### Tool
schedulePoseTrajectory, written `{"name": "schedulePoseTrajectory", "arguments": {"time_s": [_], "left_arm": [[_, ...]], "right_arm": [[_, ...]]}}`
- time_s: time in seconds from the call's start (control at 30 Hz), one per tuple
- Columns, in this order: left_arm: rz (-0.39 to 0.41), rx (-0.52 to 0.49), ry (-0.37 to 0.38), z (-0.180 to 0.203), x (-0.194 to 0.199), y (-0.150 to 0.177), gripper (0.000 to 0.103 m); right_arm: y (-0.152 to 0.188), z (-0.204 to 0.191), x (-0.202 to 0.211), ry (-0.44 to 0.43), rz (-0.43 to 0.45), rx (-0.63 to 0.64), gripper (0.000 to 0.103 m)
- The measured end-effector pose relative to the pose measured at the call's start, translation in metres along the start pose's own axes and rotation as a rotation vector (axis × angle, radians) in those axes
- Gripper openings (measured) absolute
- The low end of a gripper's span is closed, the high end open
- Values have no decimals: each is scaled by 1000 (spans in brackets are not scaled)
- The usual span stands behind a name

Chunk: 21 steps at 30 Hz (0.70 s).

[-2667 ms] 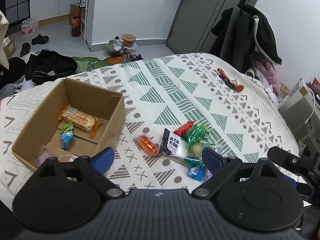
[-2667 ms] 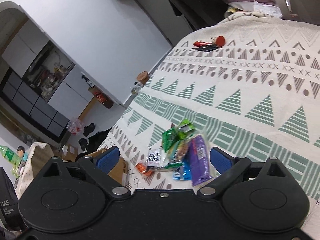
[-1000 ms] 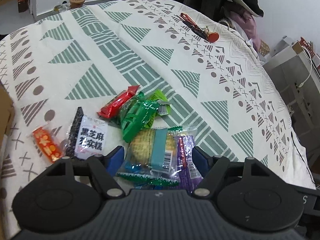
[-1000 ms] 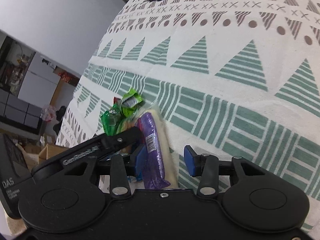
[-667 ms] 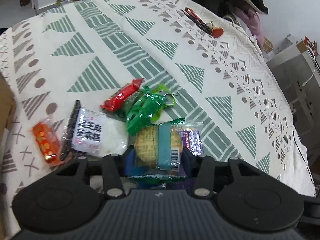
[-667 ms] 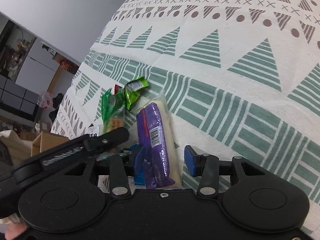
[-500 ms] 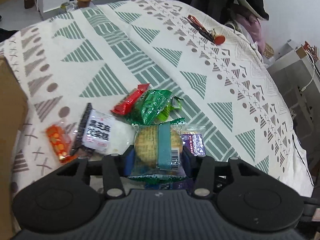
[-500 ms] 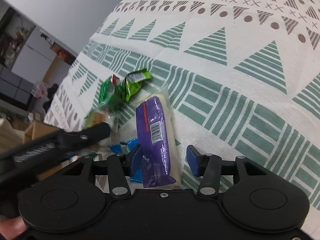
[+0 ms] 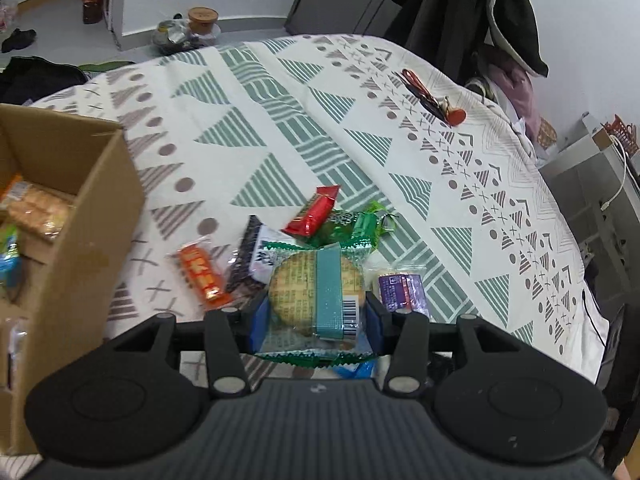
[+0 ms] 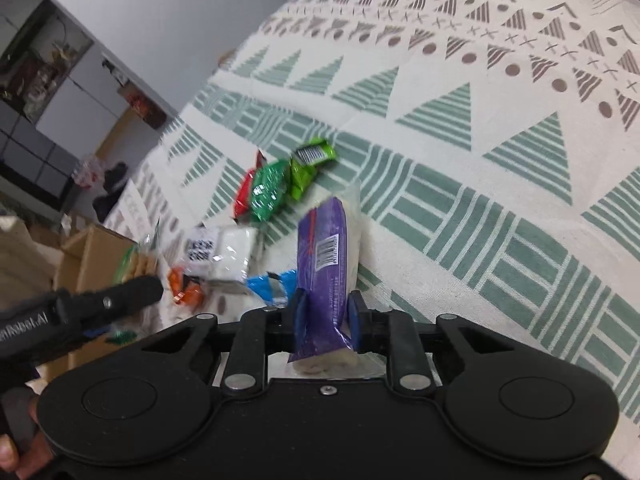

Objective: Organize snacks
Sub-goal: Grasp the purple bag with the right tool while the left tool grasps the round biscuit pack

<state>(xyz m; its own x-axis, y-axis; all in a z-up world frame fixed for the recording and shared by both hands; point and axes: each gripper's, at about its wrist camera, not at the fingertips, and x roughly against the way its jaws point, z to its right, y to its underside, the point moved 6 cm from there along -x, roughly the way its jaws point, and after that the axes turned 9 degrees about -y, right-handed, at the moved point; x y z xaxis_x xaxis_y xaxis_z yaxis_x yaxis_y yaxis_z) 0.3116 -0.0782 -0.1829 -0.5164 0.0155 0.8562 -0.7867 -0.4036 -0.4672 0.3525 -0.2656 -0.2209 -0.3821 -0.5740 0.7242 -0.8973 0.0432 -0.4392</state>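
1. I carry two grippers: my left gripper [image 9: 316, 316] and my right gripper [image 10: 326, 312].
2. One biscuit pack [image 9: 316, 292] sits in my left.
3. One purple pack [image 10: 324, 264] sits in my right.
4. Six loose packs lie on the cloth [image 9: 280, 120]: red [image 9: 314, 216], two green [image 10: 270, 190] [image 10: 308, 166], orange [image 9: 200, 274], black-and-white [image 9: 256, 256], blue [image 10: 268, 284].
5. One box [image 9: 80, 216].

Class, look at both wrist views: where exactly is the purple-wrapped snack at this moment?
The purple-wrapped snack is clamped between the right gripper's blue pads, just right of the blue wrapper; the left wrist view shows it right of the cracker pack.
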Motion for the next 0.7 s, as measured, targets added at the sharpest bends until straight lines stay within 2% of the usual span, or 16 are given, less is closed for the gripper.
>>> {"name": "schedulePoseTrajectory", "arguments": {"time_s": [0.23, 0.7], "left_arm": [[32, 23, -12, -14, 24, 3, 47], [125, 76, -61, -54, 78, -12, 47]], "right_arm": [[-4, -10, 16, -85, 50, -31, 20], [-10, -52, 21, -211, 97, 6, 20]]}}
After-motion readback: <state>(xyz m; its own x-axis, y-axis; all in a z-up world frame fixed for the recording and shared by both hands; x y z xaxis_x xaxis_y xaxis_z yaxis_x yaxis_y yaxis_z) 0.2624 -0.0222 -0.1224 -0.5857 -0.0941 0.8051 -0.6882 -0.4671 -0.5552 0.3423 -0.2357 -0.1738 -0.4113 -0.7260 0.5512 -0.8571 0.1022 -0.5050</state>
